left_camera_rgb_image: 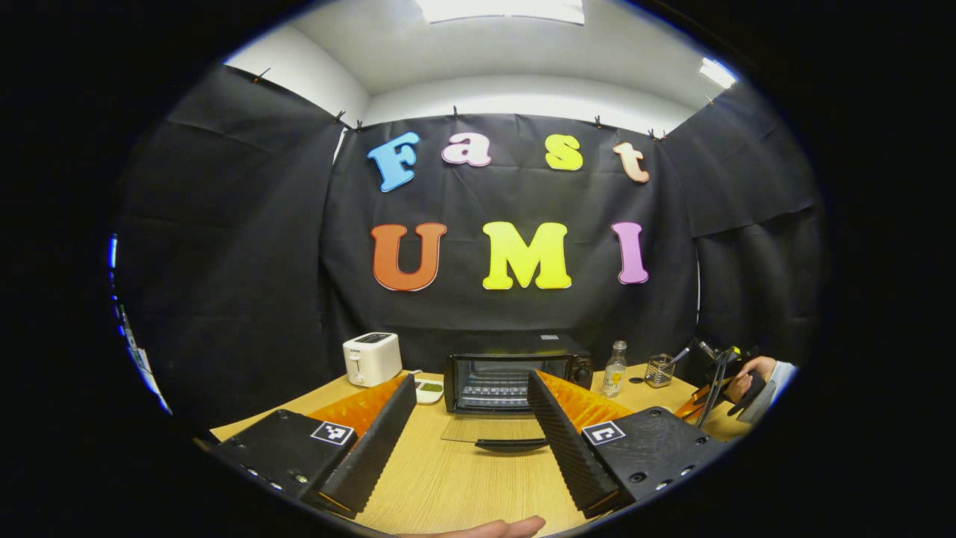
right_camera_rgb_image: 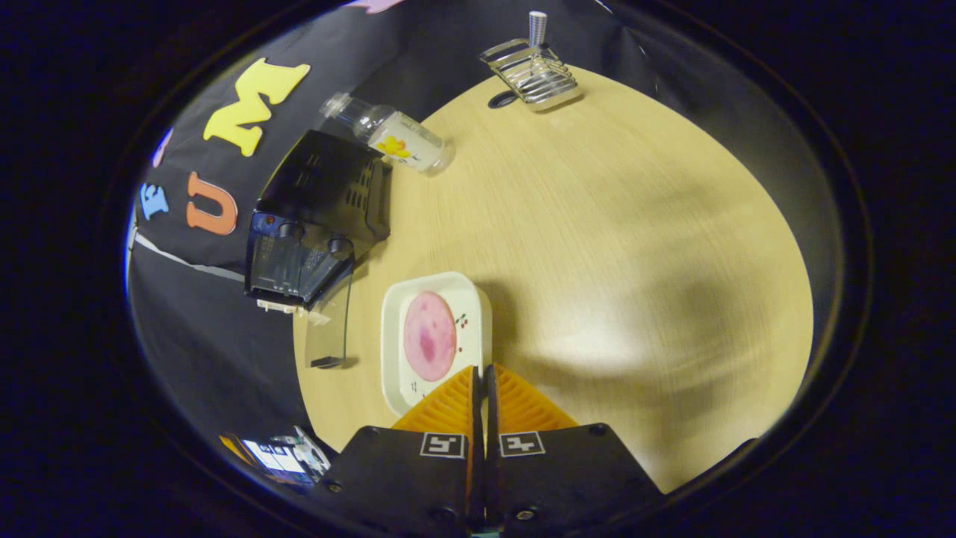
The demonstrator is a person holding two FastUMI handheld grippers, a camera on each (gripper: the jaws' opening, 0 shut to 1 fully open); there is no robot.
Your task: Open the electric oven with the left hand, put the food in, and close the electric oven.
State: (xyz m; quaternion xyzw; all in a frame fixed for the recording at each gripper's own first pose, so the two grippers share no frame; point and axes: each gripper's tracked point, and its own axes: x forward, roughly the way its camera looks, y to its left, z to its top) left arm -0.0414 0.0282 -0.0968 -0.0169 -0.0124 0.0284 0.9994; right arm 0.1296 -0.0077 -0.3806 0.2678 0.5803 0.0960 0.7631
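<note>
The oven door (left_camera_rgb_image: pixel 489 433) is lying fully open, flat on the table ahead of the left gripper (left_camera_rgb_image: pixel 470 422), so the opening step looks done and the loading step is in hand. The left gripper is standing wide open and holding nothing, its fingers framing the toaster oven (left_camera_rgb_image: pixel 515 373) straight ahead, with the door handle (left_camera_rgb_image: pixel 511 445) lying between the fingertips but not touched.

In the right gripper view, the right gripper (right_camera_rgb_image: pixel 482 373) is pinching its fingers together at the near rim of a white rectangular plate (right_camera_rgb_image: pixel 399 351) carrying a round pink slice of food (right_camera_rgb_image: pixel 429 336). Whether both fingers are truly pressing on the rim I cannot tell. The plate is resting on the wooden table (right_camera_rgb_image: pixel 612 246), just ahead of the fingertips; the oven (right_camera_rgb_image: pixel 317 217) is sitting farther ahead and to the left, its open door pointing toward the plate.

Next, I judge, the plate needs a firm grip, a level lift, and a carry over the door onto the rack.
</note>
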